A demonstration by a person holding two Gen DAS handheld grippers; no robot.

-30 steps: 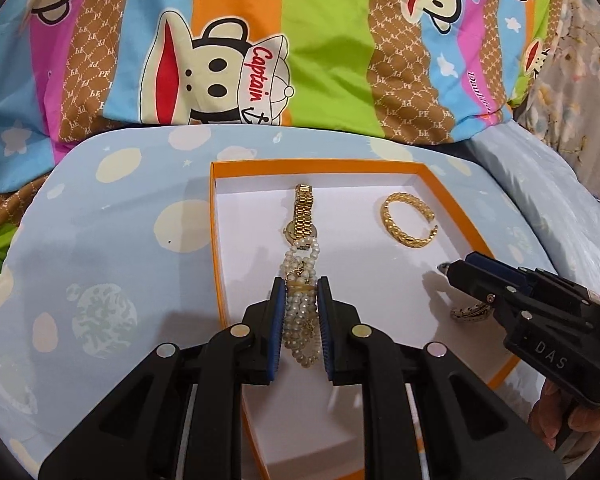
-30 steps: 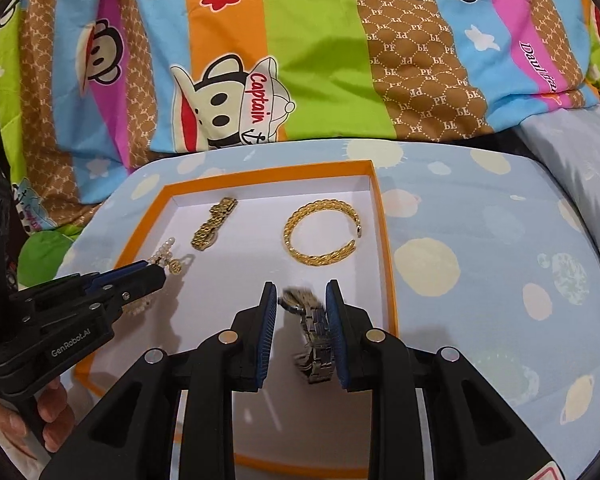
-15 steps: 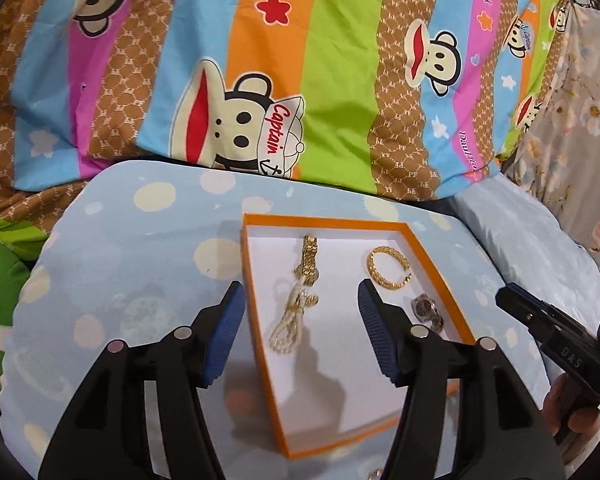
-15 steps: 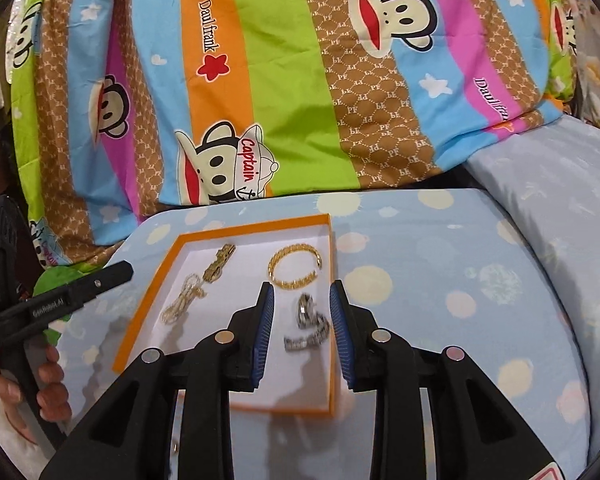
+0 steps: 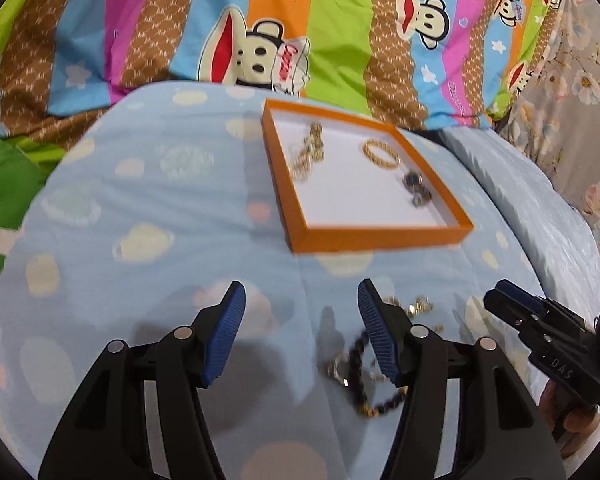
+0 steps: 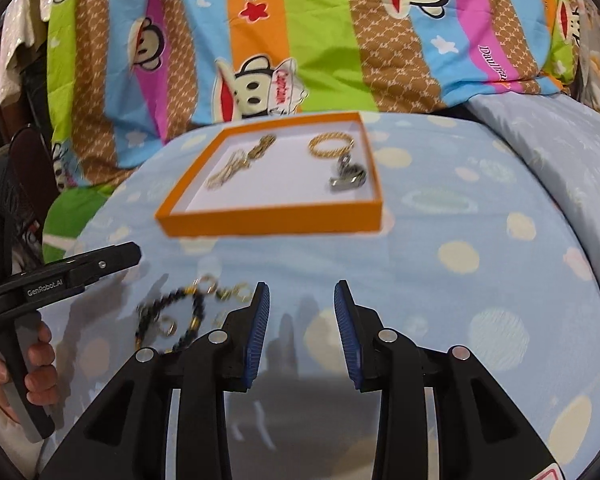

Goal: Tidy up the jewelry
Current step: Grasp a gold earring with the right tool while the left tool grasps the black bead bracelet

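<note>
Lying on pale-blue spotted bedsheet, dark beaded bracelet sits by left gripper, fingers apart, empty. Right gripper also spread, empty. Orange-rimmed white tray w/ gold pieces beyond; striped monkey-print blanket behind.

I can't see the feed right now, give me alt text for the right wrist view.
The open right tool hovers empty over the pale blue spotted bedspread, with a dark beaded bracelet lying loose to its left. Beyond, the shallow orange tray holds a gold bangle, gold chains and a silver watch.

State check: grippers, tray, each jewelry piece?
left gripper: open, empty
right gripper: open, empty
orange tray: open-topped, on the bed
gold bangle: in tray
silver watch: in tray
gold and pearl pieces: in tray
dark bead bracelet: on bedsheet, outside tray
</note>
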